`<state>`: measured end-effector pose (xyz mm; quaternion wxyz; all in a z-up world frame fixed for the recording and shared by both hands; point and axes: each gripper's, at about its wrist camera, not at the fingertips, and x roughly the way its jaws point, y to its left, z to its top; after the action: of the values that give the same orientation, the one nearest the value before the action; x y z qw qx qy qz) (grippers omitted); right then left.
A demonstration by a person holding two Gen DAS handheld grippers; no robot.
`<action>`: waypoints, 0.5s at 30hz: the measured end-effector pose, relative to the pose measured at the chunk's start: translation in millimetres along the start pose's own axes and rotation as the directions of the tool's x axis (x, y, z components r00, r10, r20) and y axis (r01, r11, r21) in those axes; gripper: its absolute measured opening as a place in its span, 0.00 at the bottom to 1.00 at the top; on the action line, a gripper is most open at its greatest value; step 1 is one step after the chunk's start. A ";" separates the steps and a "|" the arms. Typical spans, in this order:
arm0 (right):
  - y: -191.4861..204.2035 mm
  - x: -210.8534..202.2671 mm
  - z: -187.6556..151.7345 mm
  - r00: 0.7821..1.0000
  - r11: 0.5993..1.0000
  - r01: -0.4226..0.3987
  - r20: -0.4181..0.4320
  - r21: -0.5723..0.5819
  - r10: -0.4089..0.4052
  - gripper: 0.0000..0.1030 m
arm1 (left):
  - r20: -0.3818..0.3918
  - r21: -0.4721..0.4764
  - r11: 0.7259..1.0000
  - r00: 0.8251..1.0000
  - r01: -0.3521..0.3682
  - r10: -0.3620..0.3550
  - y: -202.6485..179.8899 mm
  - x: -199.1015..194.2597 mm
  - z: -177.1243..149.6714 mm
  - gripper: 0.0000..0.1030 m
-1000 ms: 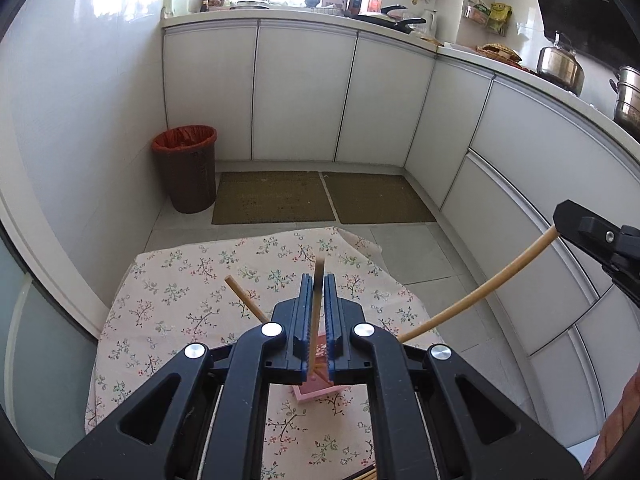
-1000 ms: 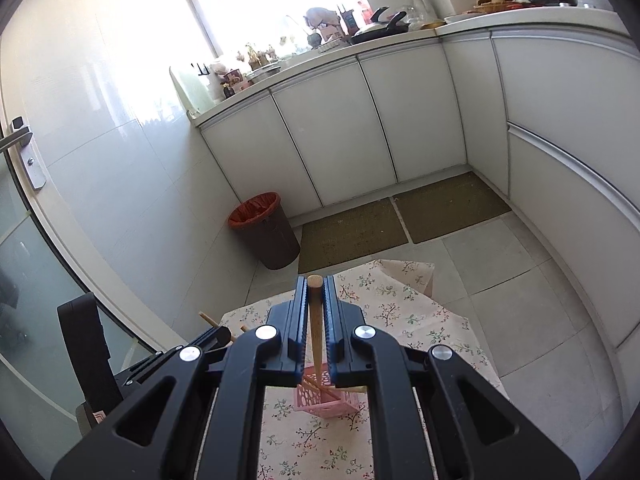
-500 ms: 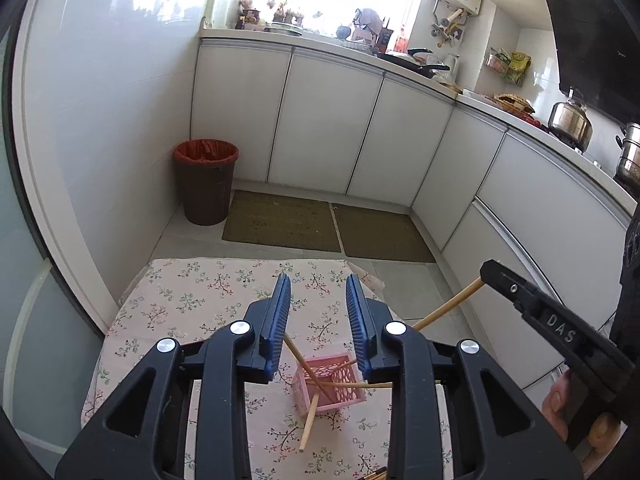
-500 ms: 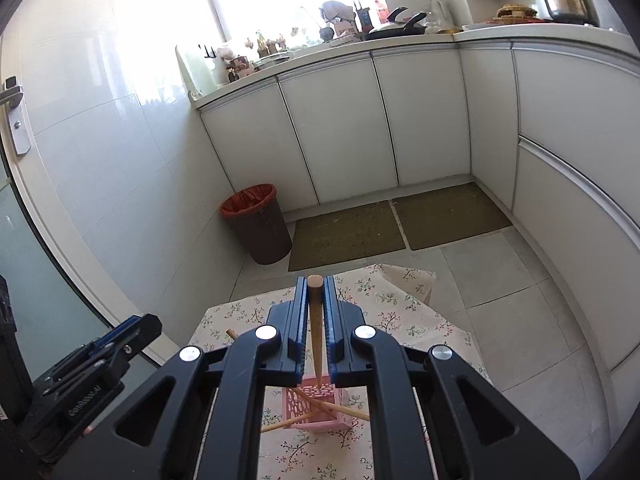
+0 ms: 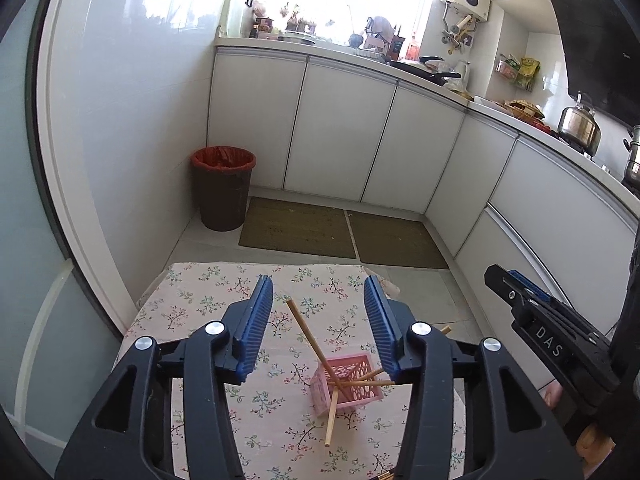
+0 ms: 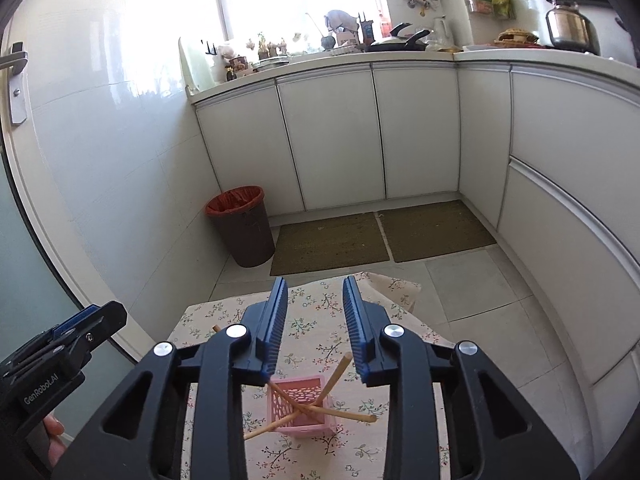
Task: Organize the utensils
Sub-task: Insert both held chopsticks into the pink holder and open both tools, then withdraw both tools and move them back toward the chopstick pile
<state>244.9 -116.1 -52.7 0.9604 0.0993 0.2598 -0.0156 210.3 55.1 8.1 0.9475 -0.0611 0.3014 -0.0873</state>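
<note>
Kitchen table (image 5: 208, 300): pink basket (image 5: 347, 384) with crossed chopsticks (image 5: 310, 340) directly below both hand-held grippers, left (image 5: 318, 320) and right (image 6: 314, 324); jaws just opened, empty.

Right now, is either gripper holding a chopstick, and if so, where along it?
Nothing is held. The left gripper and right gripper have just been opening, with nothing between their jaws; the chopsticks lie crossed in the pink basket.

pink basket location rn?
The pink basket sits on the floral tablecloth, low centre in both wrist views, just below the open claws, with chopsticks leaning out of it.
</note>
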 end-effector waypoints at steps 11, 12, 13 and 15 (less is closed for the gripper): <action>-15.8 -48.6 -19.0 0.992 0.994 0.101 0.067 0.051 -0.104 0.77 | 0.041 0.046 0.999 0.999 -0.020 0.018 -13.0 -29.8 -16.3 0.76; -14.9 -52.7 -21.8 0.990 0.993 0.113 0.076 0.046 -0.116 0.78 | 0.041 0.051 0.998 0.999 -0.022 0.020 -14.0 -31.8 -18.9 0.78; -13.8 -57.1 -25.6 0.988 0.991 0.127 0.086 0.038 -0.130 0.82 | 0.042 0.054 0.998 0.999 -0.025 0.023 -14.2 -33.8 -21.7 0.78; -11.2 -65.5 -33.2 0.981 0.987 0.160 0.108 0.021 -0.161 0.88 | 0.039 0.056 0.998 0.999 -0.029 0.027 -14.7 -36.4 -27.2 0.83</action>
<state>170.9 -121.9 -49.9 0.9681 0.0828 0.2142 -0.1000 163.4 46.4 8.9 0.9556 -0.0315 0.2814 -0.0813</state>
